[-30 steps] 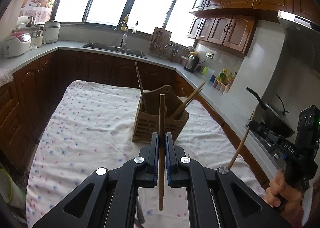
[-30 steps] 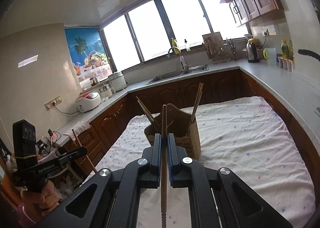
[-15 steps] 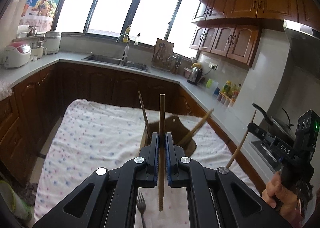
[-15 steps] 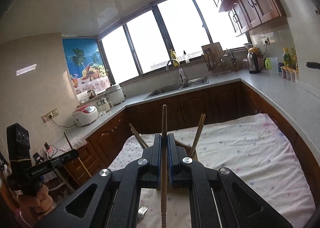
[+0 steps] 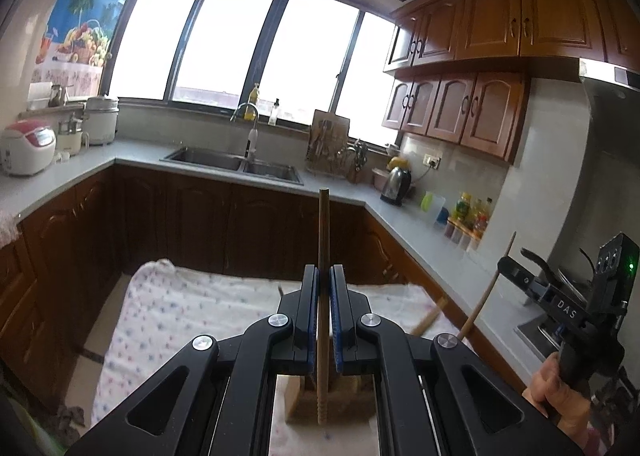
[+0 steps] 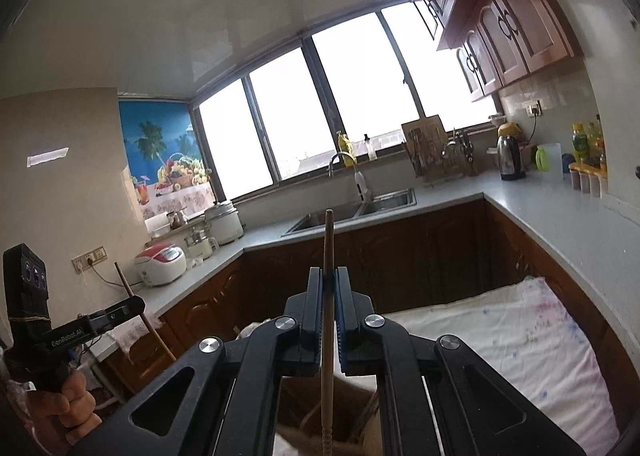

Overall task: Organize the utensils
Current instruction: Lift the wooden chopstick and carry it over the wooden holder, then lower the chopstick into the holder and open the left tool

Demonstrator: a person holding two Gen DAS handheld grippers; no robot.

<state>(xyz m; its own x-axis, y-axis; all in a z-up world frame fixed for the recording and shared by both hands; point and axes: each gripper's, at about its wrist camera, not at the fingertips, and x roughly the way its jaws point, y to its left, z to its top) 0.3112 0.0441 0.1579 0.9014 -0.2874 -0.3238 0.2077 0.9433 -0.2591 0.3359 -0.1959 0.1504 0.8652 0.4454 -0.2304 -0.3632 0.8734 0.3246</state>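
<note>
My left gripper (image 5: pixel 323 272) is shut on a wooden chopstick (image 5: pixel 323 223) that stands upright, its ridged end hanging just over the wooden utensil holder (image 5: pixel 344 400) beneath the jaws. A second stick (image 5: pixel 430 316) leans out of the holder. At the right edge a hand holds my right gripper (image 5: pixel 505 266), which grips its own chopstick (image 5: pixel 486 292). In the right wrist view, my right gripper (image 6: pixel 329 274) is shut on that upright chopstick (image 6: pixel 329 240) above the holder (image 6: pixel 344 404). At the left, my left gripper (image 6: pixel 134 303) carries its stick (image 6: pixel 140 308).
The holder stands on a table with a white dotted cloth (image 5: pixel 180 316) (image 6: pixel 500 336). Dark wood cabinets and a grey counter (image 5: pixel 340 191) wrap around it, with a sink (image 5: pixel 232 161), rice cooker (image 5: pixel 28 147), kettle (image 5: pixel 396 185) and bottles (image 5: pixel 468 211).
Both grippers have moved forward and upward with their chopsticks. The holder has slid from mid view to just beneath the jaws, and less of the table shows.
</note>
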